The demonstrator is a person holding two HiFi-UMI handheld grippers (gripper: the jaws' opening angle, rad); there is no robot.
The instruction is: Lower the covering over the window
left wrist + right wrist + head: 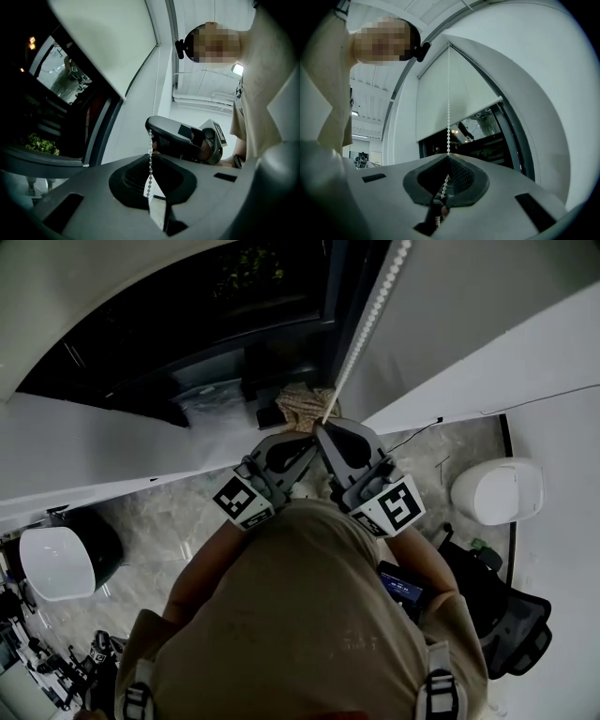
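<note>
While standing close up to the window [187, 324], holds both claws raised on the bead chain [370, 310] at upper centre of the head view. Pinches the chain in the left claw [150, 158], jaws all but together on the beads at centre of the left gripper view, with the strand dropping into the dark hollow behind the tips. Pinches it again in the right claw [449, 157], jaws closed tight on it at lower centre of the right gripper view. Keeps the right claw just above the left on the same strand, tips nearly touching in the middle of the head view. Shows the chain running straight up from the right claw, in front of the roller blind [450, 93], toward the top of that frame. Finds the blind partway down: pale fabric over the upper part of the window, bottom edge slanting across mid frame, dark glass bare beneath. Catches the same blind at upper left of the left gripper view, with green leaves [42, 143] near the left edge. Stands on a pale marbled floor [169, 521], lower left in the head view.
</note>
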